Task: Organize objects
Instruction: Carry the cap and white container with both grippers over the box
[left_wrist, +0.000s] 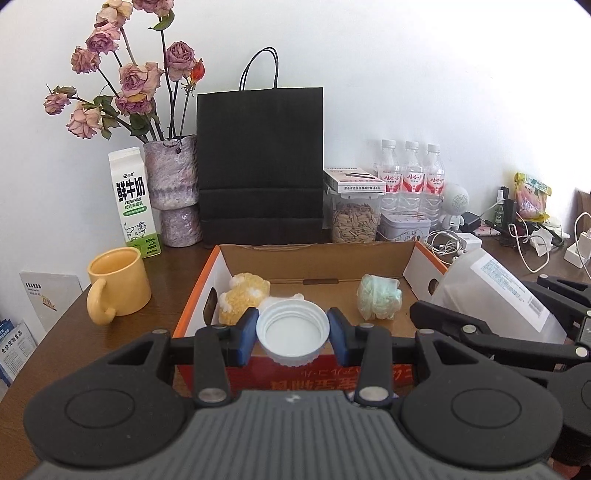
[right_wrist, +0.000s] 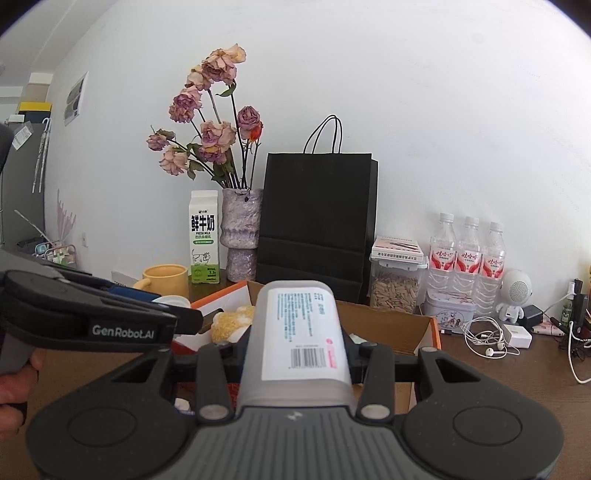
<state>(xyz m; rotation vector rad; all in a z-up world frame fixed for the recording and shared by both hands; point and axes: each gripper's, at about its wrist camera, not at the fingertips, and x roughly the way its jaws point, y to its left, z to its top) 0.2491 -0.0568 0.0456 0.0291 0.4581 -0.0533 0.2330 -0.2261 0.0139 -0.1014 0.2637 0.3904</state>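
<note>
My left gripper (left_wrist: 292, 334) is shut on a white screw cap (left_wrist: 292, 331), its hollow side facing the camera, held over the near edge of an open cardboard box (left_wrist: 317, 266). Inside the box lie a yellow plush toy (left_wrist: 243, 297) and a pale green bundle (left_wrist: 379, 297). My right gripper (right_wrist: 297, 341) is shut on a translucent plastic bottle (right_wrist: 299, 332) with a white barcode label, held tilted above the box's (right_wrist: 391, 325) near right side. That bottle (left_wrist: 495, 291) and the right gripper appear at the right in the left wrist view. The bottle hides the right fingertips.
On the brown table (left_wrist: 74, 325) stand a yellow mug (left_wrist: 118, 286), a milk carton (left_wrist: 135, 201), a vase of dried roses (left_wrist: 173, 184), a black paper bag (left_wrist: 260, 166), a seed jar (left_wrist: 354, 214), three water bottles (left_wrist: 408, 177), a tin (left_wrist: 404, 227), and cables with chargers (left_wrist: 528, 243).
</note>
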